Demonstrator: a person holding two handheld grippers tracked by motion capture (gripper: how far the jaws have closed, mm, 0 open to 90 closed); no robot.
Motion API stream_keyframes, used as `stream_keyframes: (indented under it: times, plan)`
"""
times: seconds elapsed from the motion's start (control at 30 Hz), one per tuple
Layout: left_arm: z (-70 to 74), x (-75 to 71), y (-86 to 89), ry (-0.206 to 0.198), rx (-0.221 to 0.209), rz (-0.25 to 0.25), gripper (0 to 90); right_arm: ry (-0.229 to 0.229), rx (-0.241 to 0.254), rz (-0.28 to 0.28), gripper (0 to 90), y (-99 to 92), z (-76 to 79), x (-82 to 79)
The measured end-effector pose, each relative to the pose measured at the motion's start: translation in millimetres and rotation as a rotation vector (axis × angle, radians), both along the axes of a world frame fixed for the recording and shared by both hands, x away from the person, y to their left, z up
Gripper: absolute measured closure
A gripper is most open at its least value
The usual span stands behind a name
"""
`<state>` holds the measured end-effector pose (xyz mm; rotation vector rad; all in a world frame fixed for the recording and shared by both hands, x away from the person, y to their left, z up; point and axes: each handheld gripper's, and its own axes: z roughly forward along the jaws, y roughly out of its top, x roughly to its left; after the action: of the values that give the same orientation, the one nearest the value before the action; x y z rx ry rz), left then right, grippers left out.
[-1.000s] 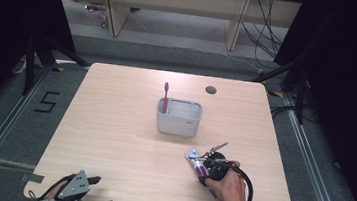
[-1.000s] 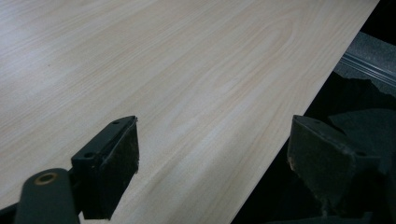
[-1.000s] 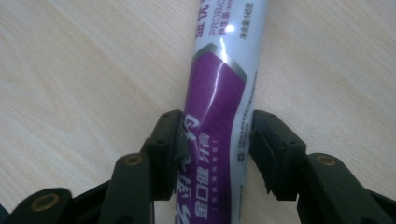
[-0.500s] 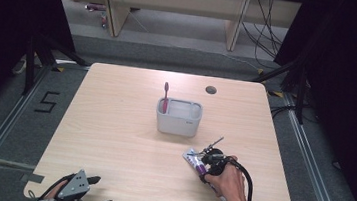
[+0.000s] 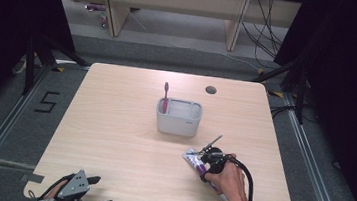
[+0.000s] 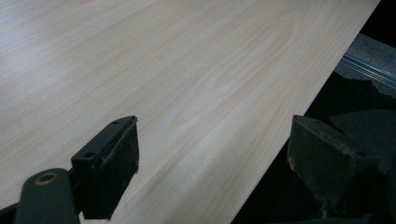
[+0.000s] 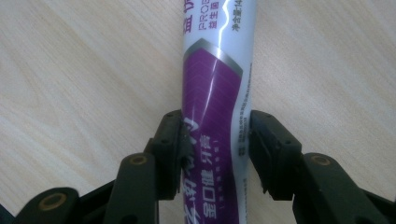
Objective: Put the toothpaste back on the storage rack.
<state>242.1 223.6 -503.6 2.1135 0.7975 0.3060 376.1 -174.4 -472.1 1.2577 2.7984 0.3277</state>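
On my right gripper [image 7: 215, 154] the fingers [image 7: 170, 149] stand narrow, one on each side of the toothpaste tube [image 7: 217, 93]. The left pad presses the tube's purple skin; the right pad sits against the other flank, though I cannot tell whether a slight gap remains there. The jaws have just been closing, with the tube between them.

In the right gripper view the tube's long axis runs straight away from the fingers, its white printed section farthest out. The tube lies flat on the bench [image 7: 70, 70].

In the high view the tube [image 5: 193, 160] lies on a diagonal near the holder [image 5: 177, 123], toward my edge of the bench and to the holder's right. Its flat end points toward the holder's side. My right hand [image 5: 226, 178] covers the other end.

The holder is a grey tub. A pink toothbrush [image 5: 165, 96] stands upright in its left part. The rest of the tub I cannot read.

My left gripper [image 6: 212, 177] has its fingers wide, with nothing between them. It hangs over the bench edge, well apart from the holder.
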Motion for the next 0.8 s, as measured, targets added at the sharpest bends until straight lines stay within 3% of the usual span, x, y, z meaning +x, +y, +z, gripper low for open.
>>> stream_keyframes:
  times: [0.13, 0.17, 0.2, 0.23, 0.33, 0.4, 0.5, 0.6, 0.63, 0.67, 0.7, 0.73, 0.77, 0.8]
  plan:
    - [-1.0, 0.0, -1.0, -0.001, -0.017, 0.013, 15.9, 0.006, 0.001, 0.007, 58.2, -2.1, 1.4, 1.9]
    - [-0.8, -0.4, -0.9, -0.001, -0.013, 0.012, 15.9, -0.01, 0.004, -0.002, 72.2, -2.3, 6.0, 1.3]
    - [0.1, -0.7, -0.5, 0.003, -0.006, 0.011, 15.9, -0.01, 0.004, -0.002, 72.2, -2.3, 6.0, 1.3]
    - [-0.2, 0.2, -0.9, 0.007, -0.016, 0.005, 15.9, -0.038, -0.018, -0.005, 76.1, -4.1, 11.8, 1.6]
    - [-0.4, 0.9, 0.3, -0.008, 0.025, -0.011, 15.9, -0.021, -0.034, 0.025, 74.3, -7.5, 10.4, 3.5]
    - [-0.4, 0.6, -1.2, 0.006, 0.002, 0.004, 15.9, -0.022, -0.049, 0.033, 75.1, -5.3, 9.2, 4.9]
    - [-0.9, 0.9, 0.2, 0.005, 0.011, -0.018, 15.9, -0.012, -0.052, 0.013, 75.8, -5.9, 9.8, 5.8]
    - [-1.4, 1.0, -0.2, -0.014, 0.012, -0.008, 15.9, -0.002, -0.034, 0.036, 75.9, -9.2, 8.3, 9.3]
    - [-1.8, 0.0, -1.6, -0.007, -0.01, -0.002, 15.9, 0.003, -0.035, 0.029, 75.8, -9.1, 8.0, 9.4]
    - [-0.3, 0.2, 0.0, -0.007, 0.02, -0.007, 15.9, 0.009, -0.036, 0.026, 75.8, -8.8, 7.6, 9.5]
    - [-0.2, -0.5, -0.5, -0.002, 0.006, -0.007, 15.9, 0.01, -0.037, 0.028, 75.7, -8.3, 6.3, 10.1]
    - [0.0, 0.8, 0.7, -0.01, 0.023, -0.01, 15.9, 0.01, -0.037, 0.028, 75.7, -8.3, 6.3, 10.1]
    - [-1.6, 0.4, -2.4, -0.003, -0.022, 0.007, 15.9, 0.009, -0.041, 0.036, 75.8, -8.8, 5.9, 11.2]
    - [-1.6, 0.5, -1.9, 0.0, -0.014, 0.002, 15.9, 0.014, -0.038, 0.034, 75.7, -9.1, 5.0, 11.8]
